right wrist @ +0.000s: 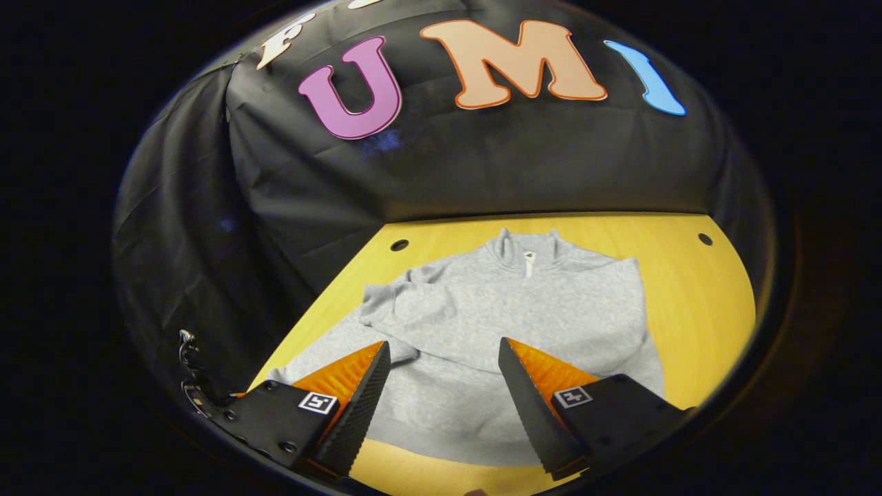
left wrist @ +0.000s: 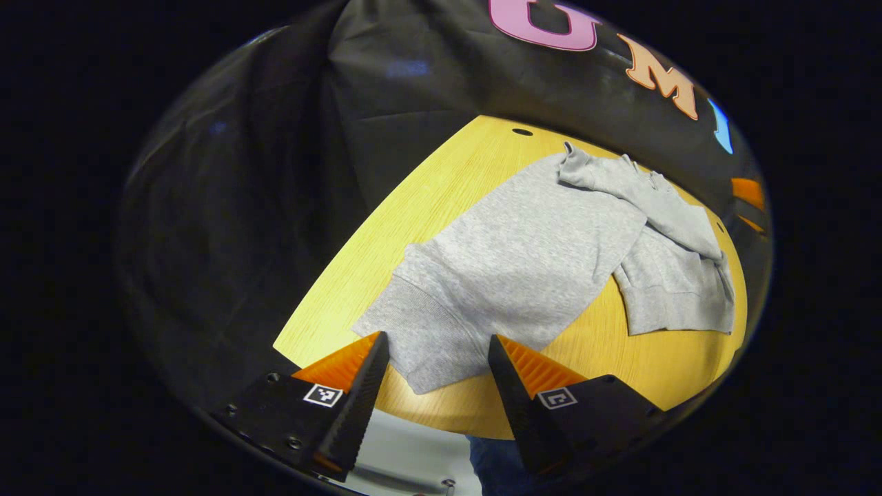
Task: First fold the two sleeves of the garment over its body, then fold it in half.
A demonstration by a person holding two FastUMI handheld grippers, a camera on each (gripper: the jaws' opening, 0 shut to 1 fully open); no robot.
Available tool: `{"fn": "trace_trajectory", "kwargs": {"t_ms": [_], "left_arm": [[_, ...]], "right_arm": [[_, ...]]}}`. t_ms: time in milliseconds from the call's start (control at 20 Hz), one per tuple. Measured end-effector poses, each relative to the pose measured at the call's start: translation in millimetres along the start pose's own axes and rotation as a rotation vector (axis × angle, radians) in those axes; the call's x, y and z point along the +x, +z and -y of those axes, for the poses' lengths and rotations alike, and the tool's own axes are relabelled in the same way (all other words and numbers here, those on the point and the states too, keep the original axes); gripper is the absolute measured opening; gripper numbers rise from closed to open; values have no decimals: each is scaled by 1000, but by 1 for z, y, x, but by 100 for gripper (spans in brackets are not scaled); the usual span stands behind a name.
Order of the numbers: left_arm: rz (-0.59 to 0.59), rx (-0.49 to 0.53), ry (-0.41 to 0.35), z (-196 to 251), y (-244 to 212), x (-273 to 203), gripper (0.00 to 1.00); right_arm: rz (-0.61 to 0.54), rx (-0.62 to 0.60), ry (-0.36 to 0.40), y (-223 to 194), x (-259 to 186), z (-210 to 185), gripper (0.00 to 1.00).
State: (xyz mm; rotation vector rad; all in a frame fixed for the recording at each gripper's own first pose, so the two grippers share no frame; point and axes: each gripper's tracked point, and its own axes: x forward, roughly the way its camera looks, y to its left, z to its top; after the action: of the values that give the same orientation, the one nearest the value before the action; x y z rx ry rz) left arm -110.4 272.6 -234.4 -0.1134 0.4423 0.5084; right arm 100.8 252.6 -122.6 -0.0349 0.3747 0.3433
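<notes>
Both tools, left (left wrist: 438,337) and right (right wrist: 444,342), gape wide (holding nothing) above the sweatshirt (right wrist: 482,324).

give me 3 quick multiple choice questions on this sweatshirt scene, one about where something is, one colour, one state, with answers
1. Where does the sweatshirt lie?
A. spread on the wooden table
B. hanging on the booth wall
C. on the floor

2. What colour is the sweatshirt?
A. navy
B. light grey
C. red

3. How do the jaws of the right gripper stand?
A. shut on a sleeve
B. shut on the collar
C. open, gripping nothing

Answers:
1 A, the right gripper view shows it spread across the yellow-brown tabletop.
2 B, the fabric reads as heathered light grey in both views.
3 C, its two fingers stand wide apart above the garment's lower body; the left gripper is likewise open near the hem.
</notes>
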Motion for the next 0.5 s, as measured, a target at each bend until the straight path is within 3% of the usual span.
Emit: {"fn": "trace_trajectory", "kwargs": {"t_ms": [100, 150, 200, 250, 300, 400, 500], "left_arm": [[12, -2, -4, -2, 2, -1, 80], [20, -12, -1, -4, 4, -2, 71], [23, -20, 0, 0, 7, 3, 53], [25, -21, -8, 9, 9, 11, 48], [24, -23, -7, 14, 10, 14, 33], [15, -36, 12, 18, 12, 18, 15], [12, -54, 37, 20, 13, 19, 6]], "right_arm": [[6, -5, -41, 4, -16, 20, 98], [13, -2, -57, 5, -25, 27, 98], [21, 3, -69, 7, -32, 34, 98], [33, 9, -83, 10, -41, 39, 98], [42, 12, -92, 13, -47, 43, 98], [60, 15, -109, 16, -58, 50, 98], [78, 8, -132, 20, -68, 59, 98]]}}
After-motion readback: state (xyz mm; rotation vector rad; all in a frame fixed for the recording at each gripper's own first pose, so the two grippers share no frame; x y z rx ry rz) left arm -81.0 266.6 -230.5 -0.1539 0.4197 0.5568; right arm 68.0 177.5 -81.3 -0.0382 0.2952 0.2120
